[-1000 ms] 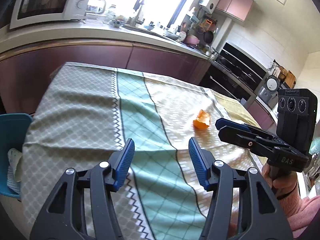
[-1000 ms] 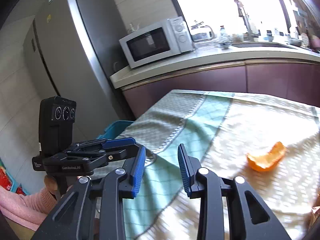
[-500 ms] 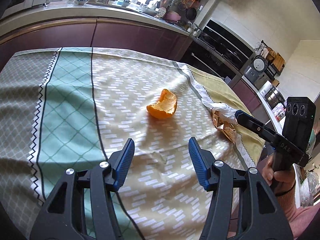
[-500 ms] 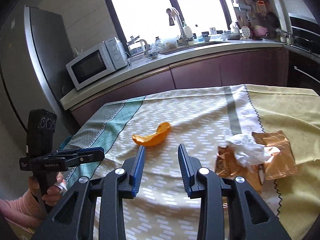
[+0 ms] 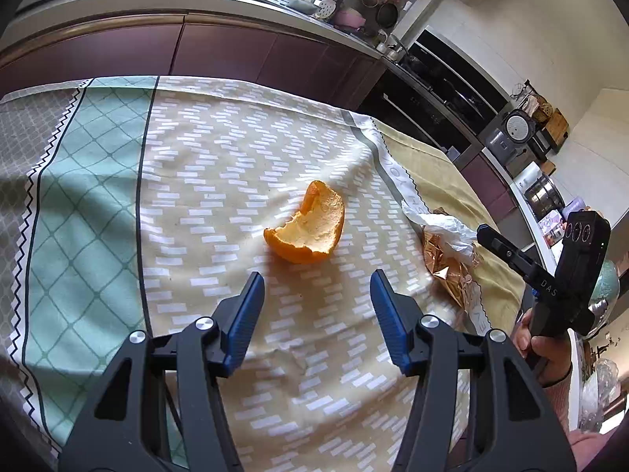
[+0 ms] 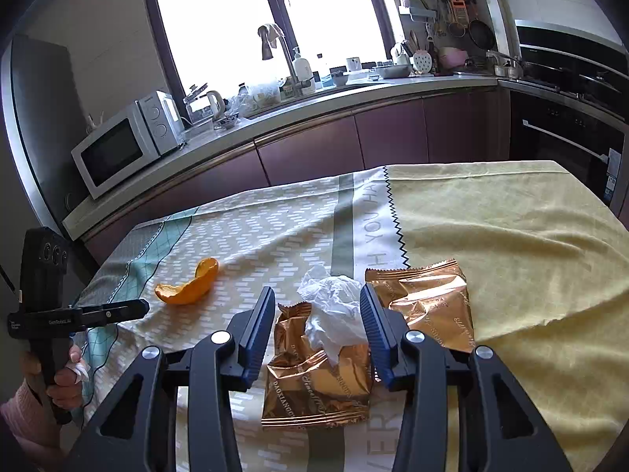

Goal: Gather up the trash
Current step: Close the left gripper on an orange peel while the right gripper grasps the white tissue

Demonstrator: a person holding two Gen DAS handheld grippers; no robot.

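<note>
Tablecloth [image 5: 220, 165] in green, cream and yellow bands covers the table and carries all the trash. Two gold wrappers lie on it, the nearer wrapper [image 6: 314, 385] just ahead of the right gripper [image 6: 316, 322], the farther wrapper [image 6: 428, 306] beside it on the right. A crumpled white tissue [image 6: 334, 310] sits on the nearer wrapper, framed between the right jaws, which have just been opening; they stand moderately apart, pads not pressing on anything. An orange peel [image 5: 310, 228] lies on the cream band just ahead of the left gripper [image 5: 316, 299], a little beyond its tips and centred on the gap. Its long axis curves roughly across the line of approach, cupped side up. Left jaws are wide and empty. So each hand has its own target: left nearer the peel, right nearer the tissue and wrappers. Both grippers slope down toward the cloth, each held by a hand [image 5: 538, 350] at the handle.
</note>
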